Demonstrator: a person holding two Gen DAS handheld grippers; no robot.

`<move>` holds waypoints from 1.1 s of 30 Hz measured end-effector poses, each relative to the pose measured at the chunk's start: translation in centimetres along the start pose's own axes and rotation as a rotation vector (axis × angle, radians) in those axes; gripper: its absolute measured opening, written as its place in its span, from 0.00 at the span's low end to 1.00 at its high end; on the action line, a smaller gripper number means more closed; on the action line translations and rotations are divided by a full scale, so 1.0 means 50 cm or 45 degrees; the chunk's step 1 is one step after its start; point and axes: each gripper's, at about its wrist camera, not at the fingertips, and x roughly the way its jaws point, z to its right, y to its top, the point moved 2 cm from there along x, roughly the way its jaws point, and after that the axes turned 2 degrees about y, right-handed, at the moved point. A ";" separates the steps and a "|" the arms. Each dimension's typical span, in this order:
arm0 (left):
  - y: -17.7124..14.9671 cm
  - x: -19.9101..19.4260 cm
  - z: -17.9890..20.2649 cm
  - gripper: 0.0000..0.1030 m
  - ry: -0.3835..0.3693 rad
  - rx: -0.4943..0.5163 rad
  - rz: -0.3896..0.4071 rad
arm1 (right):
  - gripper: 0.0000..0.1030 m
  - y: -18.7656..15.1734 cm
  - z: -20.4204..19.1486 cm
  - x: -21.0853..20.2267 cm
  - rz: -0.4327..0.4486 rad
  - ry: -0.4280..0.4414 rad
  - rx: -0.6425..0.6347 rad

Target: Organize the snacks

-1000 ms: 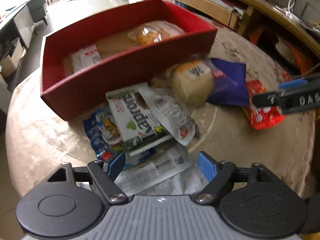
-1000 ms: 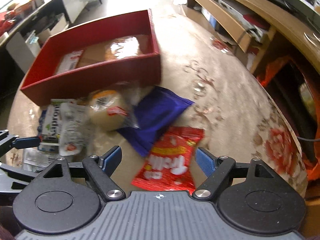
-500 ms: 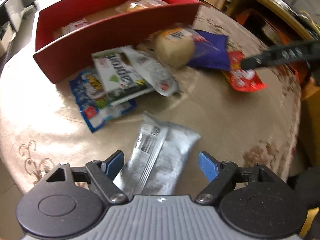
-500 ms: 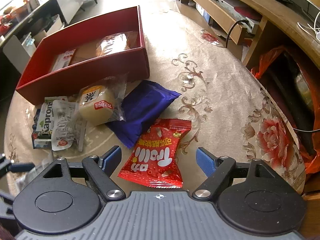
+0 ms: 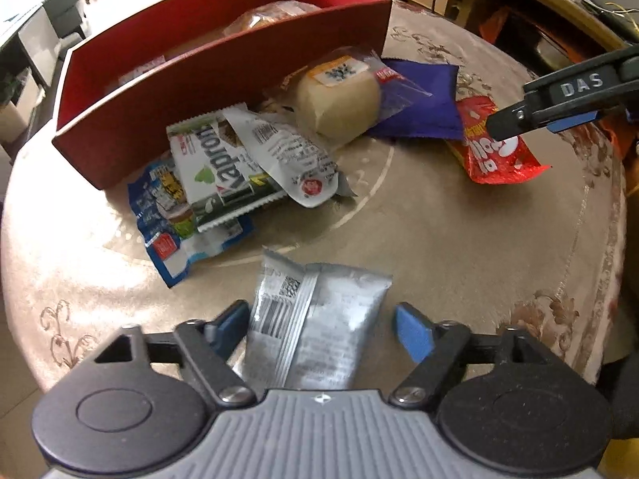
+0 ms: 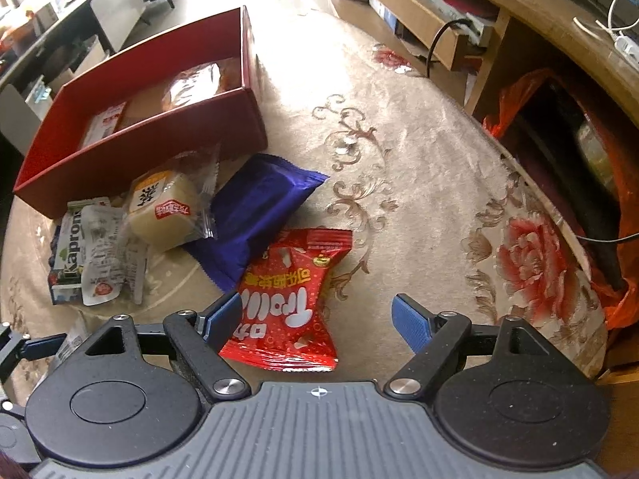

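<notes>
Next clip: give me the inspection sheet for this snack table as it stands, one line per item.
Surface: round table under a beige floral cloth.
Job's things: red box already holds wrapped snacks; silver packet, red packet, purple packet, wrapped cake and Kaproni wafer lie outside it.
Clutter: nothing seen.
Tongs: left tongs have just been closing around the silver packet, not yet pressing; right tongs open over the red packet.
Cables: black lead at the shelf.
Surroundings: wooden shelving, orange bag.
</notes>
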 end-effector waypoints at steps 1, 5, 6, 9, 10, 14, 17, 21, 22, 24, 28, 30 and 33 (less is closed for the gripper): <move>0.002 -0.002 -0.001 0.66 0.001 -0.009 0.005 | 0.84 0.002 -0.003 0.004 0.000 -0.008 -0.002; 0.007 -0.001 -0.004 0.63 -0.012 -0.052 0.007 | 0.84 0.013 -0.018 0.030 -0.031 -0.015 -0.003; 0.008 -0.002 -0.003 0.63 -0.010 -0.050 0.005 | 0.84 0.013 -0.025 0.038 -0.045 -0.011 -0.011; 0.015 0.004 0.001 0.63 -0.009 -0.058 -0.001 | 0.84 0.009 -0.053 0.065 -0.074 -0.034 -0.074; 0.016 0.004 -0.001 0.63 -0.011 -0.064 -0.001 | 0.83 0.009 -0.059 0.075 -0.077 -0.061 -0.093; 0.016 0.001 -0.002 0.63 -0.017 -0.075 -0.004 | 0.74 0.015 -0.047 0.085 -0.069 -0.100 -0.077; 0.011 -0.003 -0.002 0.63 -0.020 -0.071 -0.008 | 0.61 0.008 -0.026 0.071 -0.066 -0.084 -0.053; -0.001 -0.014 -0.001 0.62 -0.035 -0.069 -0.010 | 0.59 -0.037 -0.019 0.047 -0.090 -0.076 -0.089; -0.005 -0.017 -0.001 0.61 -0.040 -0.070 -0.012 | 0.59 -0.050 -0.021 0.041 -0.096 -0.061 -0.090; -0.012 -0.022 -0.003 0.61 -0.052 -0.081 -0.020 | 0.59 -0.083 -0.028 0.025 -0.113 -0.038 -0.095; -0.024 -0.029 -0.004 0.62 -0.030 -0.088 -0.015 | 0.60 -0.141 -0.058 -0.001 -0.127 0.007 -0.144; -0.027 -0.030 -0.002 0.66 -0.015 -0.081 -0.009 | 0.63 -0.151 -0.067 -0.003 -0.118 -0.015 -0.159; -0.027 -0.026 -0.002 0.72 0.023 -0.095 -0.004 | 0.72 -0.144 -0.075 0.004 -0.110 -0.040 -0.164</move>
